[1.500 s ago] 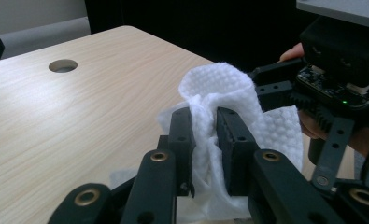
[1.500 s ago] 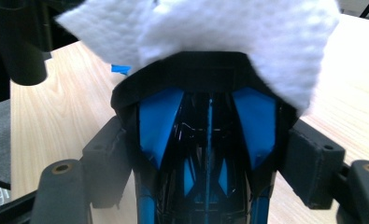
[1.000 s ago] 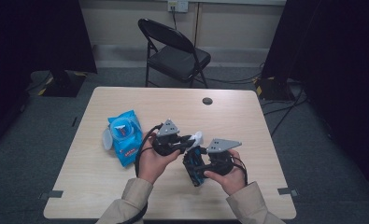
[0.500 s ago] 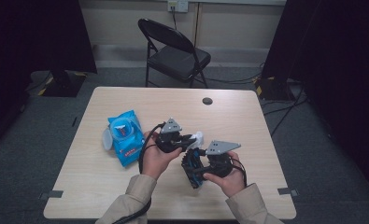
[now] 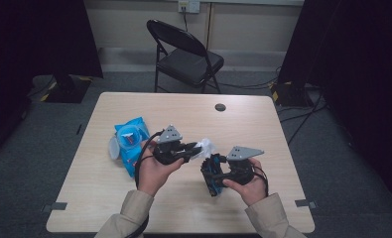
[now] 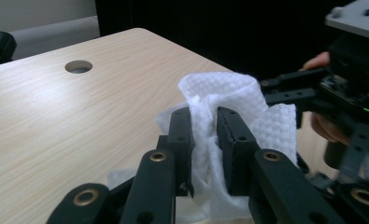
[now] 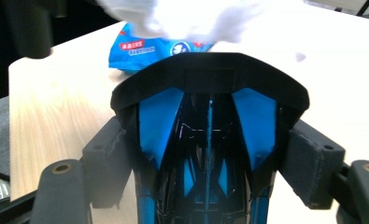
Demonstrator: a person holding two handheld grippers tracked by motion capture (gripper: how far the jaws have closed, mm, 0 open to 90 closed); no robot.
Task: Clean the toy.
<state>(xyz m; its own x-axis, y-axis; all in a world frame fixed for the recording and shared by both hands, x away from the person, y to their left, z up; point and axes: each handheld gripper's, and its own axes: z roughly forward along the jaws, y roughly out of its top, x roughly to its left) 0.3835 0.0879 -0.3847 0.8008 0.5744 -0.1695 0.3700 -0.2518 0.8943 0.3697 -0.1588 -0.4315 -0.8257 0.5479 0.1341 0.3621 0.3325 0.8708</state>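
The white wipe sits bunched between the closed jaws of the left gripper, which pinch it at its middle while its folds stand up above the jaw tips. It hangs in the air just beside the black and blue object, a shiny, angular thing with a curved black rim that the right gripper holds clamped between its jaws, which stand wide around its sides. Compared with a second ago, the left hand has carried the wipe a little toward that object and slightly upward, so the cloth now hangs close over the object's top edge; in the right gripper view the wipe is a white blur just beyond the rim. The right hand has kept still, offering the object steady.

This suggests the work is a wiping of the object, and that the wipe is about to meet it; contact cannot be told from these views.

Farther from the object, on the wooden surface beyond the left hand, lies the blue wipes packet with its lid open. A round hole sits near the far edge of the surface.
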